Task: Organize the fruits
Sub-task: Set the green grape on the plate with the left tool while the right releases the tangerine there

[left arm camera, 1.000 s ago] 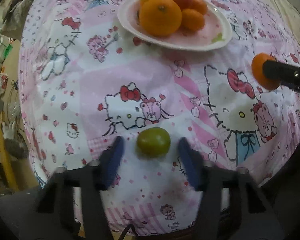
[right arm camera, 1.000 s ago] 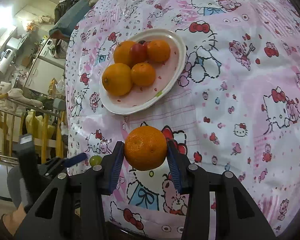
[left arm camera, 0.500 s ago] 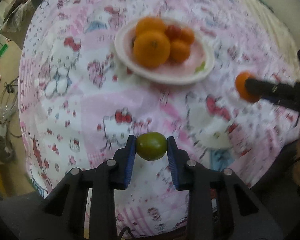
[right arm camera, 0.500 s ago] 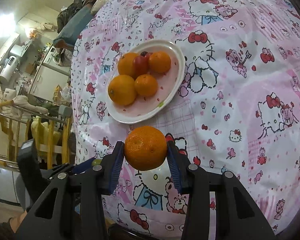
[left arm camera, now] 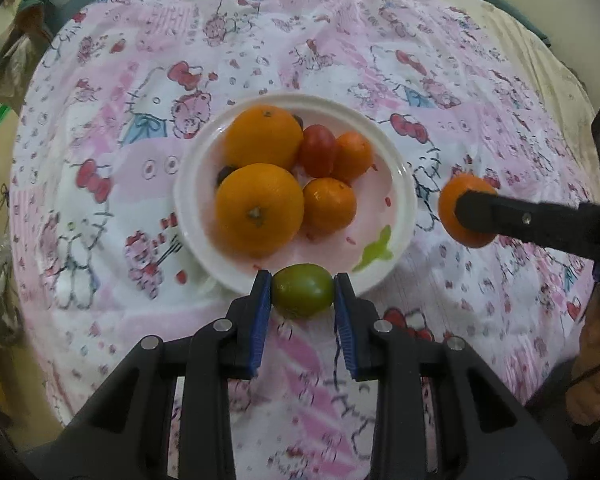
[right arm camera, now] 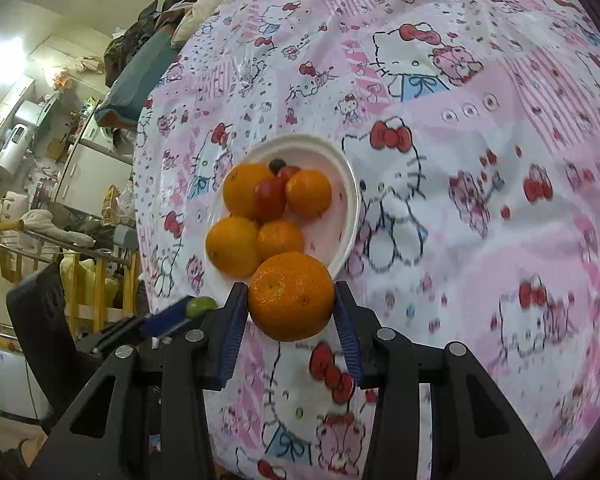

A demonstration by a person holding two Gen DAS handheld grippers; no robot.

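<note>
Green fruit (left arm camera: 302, 290) and orange (right arm camera: 291, 296) held aloft (tongs-gripped) — plate (left arm camera: 400, 184) holds five fruits.

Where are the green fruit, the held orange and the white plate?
green fruit (left arm camera: 302, 290), left wrist view, centre of its front face.
held orange (right arm camera: 291, 296), right wrist view, middle of its peel.
white plate (left arm camera: 403, 184), left wrist view, bare right rim.

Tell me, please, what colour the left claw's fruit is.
The small fruit is olive green, clearest in the left wrist view.

Left tongs (left arm camera: 302, 291) and right tongs (right arm camera: 291, 297), both clamped, each around a held fruit.
</note>
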